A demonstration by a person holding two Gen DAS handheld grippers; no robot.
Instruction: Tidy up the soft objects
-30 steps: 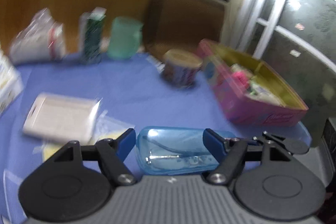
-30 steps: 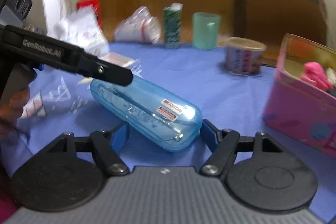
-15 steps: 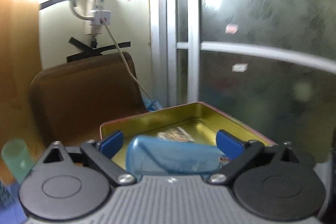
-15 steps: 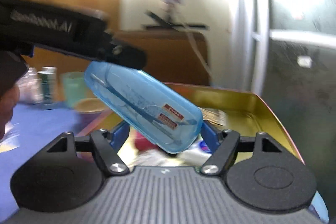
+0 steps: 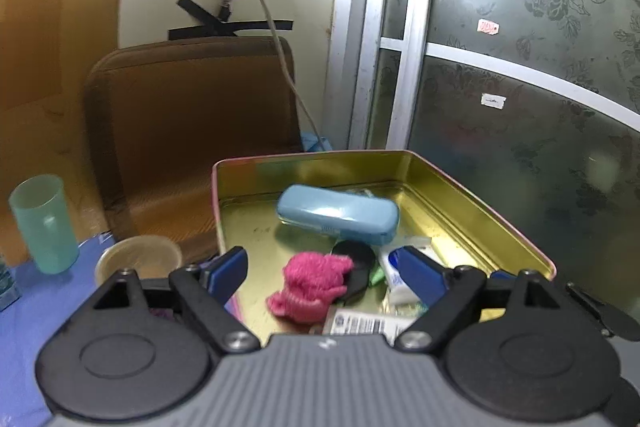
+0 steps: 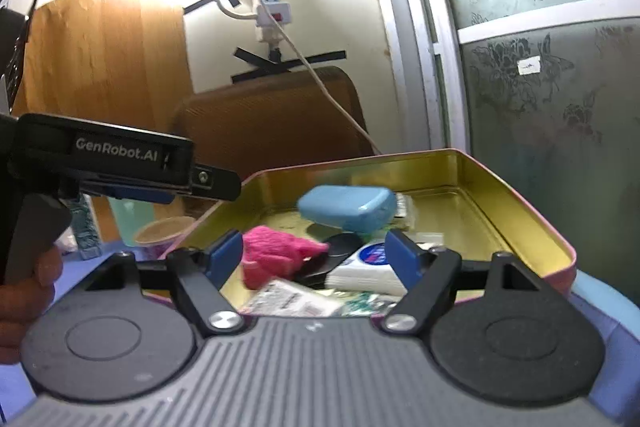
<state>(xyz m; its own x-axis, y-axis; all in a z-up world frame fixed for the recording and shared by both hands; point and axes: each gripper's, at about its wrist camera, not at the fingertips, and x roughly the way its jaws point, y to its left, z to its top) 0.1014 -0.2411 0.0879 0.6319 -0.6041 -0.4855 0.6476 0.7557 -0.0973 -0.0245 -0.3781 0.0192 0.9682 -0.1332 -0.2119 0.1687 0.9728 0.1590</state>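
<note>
Behind the pink knit (image 5: pixel 310 287), a black object (image 5: pixel 356 269) hides.

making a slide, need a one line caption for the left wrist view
Open left gripper above the gold-lined tin, where the blue glasses case lies beyond a pink knitted item.

The white lettering "GenRobot.AI" is read on the black side of the left gripper (image 6: pixel 212 183), seen from the right wrist view. Print is seen on a white barcode label (image 5: pixel 362 325) and a printed packet (image 6: pixel 292 299) in the tin (image 6: pixel 520 211), but it is too blurred to be read.
</note>
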